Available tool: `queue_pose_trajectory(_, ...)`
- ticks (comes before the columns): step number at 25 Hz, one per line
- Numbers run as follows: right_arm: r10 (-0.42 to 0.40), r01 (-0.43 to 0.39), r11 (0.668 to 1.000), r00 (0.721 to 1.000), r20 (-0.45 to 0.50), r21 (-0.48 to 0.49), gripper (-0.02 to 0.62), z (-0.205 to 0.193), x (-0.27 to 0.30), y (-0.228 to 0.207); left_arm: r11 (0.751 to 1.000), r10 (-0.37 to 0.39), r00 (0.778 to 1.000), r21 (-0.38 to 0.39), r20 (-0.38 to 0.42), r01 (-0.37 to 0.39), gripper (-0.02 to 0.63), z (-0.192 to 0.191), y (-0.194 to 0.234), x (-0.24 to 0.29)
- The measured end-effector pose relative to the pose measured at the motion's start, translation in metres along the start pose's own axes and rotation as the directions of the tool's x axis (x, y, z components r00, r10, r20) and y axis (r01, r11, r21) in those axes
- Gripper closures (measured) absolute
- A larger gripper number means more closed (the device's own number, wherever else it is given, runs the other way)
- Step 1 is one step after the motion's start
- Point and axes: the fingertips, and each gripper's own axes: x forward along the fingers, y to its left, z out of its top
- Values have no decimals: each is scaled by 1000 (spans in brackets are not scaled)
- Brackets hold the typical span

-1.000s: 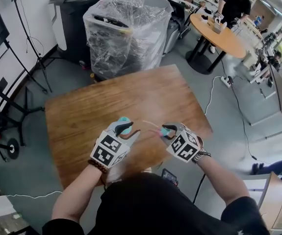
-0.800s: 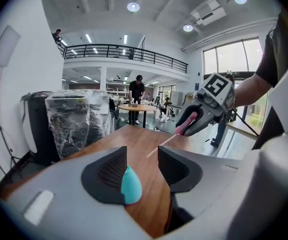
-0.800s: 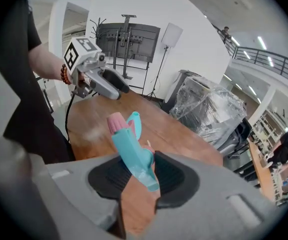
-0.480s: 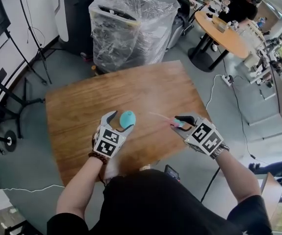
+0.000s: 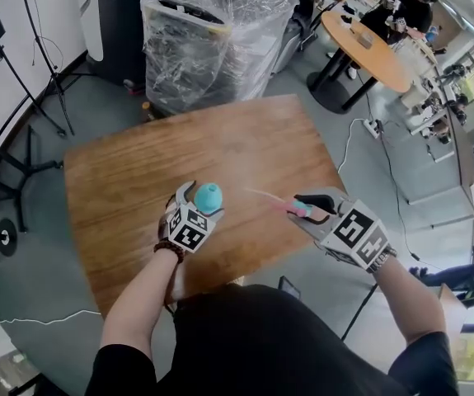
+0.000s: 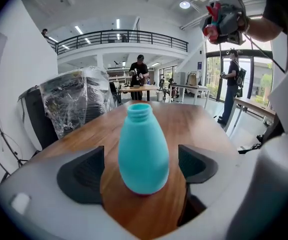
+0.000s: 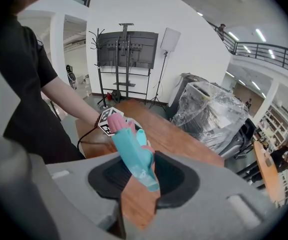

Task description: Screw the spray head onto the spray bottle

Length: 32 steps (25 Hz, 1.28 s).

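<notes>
With left fingers (image 6: pixel 81 174) just opened wide about the bottle (image 6: pixel 144 149), we are gripping the head (image 7: pixel 133 156) in right fingers (image 7: pixel 176 179), aiming tube at neck.

No text, label, brand or number readable anywhere I look; only coded square markers on my left gripper (image 5: pixel 202 201) and right gripper (image 5: pixel 301 207), lower centre.

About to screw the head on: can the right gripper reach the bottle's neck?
Probably yes. The bottle stands upright on the table, neck uncovered; the left gripper's jaws have just been opening and flank only its body.
</notes>
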Motion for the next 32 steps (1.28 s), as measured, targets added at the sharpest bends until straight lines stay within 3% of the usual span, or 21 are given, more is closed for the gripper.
queue_pose_trajectory(6, 22, -21, 1000, 1000, 18, -12, 477, 13, -7, 9, 1000, -8, 997, 22, -75, 9, 135, -22, -1, 22)
queue_pose_trajectory(9, 31, -31, 999, 999, 23, -26, 478, 17, -8, 12, 999, -3, 996, 32, -93, 6, 185, -28, 1, 24)
queue_pose_trajectory(12, 36, -35, 999, 999, 24, -41, 477, 19, -8, 13, 999, -3, 995, 50, -99, 8, 190, -26, 1, 22)
queue_pose_trajectory(17, 44, -41, 996, 999, 30, -83, 479, 20, -8, 16, 985, 37, 988, 171, -151, -11, 196, -24, -1, 7)
queue_pose_trajectory(21, 56, -52, 991, 998, 27, -123, 478, 21, -4, 22, 942, 96, 971, 334, -218, -18, 196, -20, -1, -6)
queue_pose_trajectory(26, 55, -54, 973, 998, 2, -226, 477, 19, 4, 35, 866, 169, 953, 500, -251, -22, 198, -8, -8, -22)
queue_pose_trajectory(32, 72, -75, 905, 997, -23, -418, 478, 11, 14, 57, 785, 214, 937, 619, -277, 4, 198, 6, -19, -42)
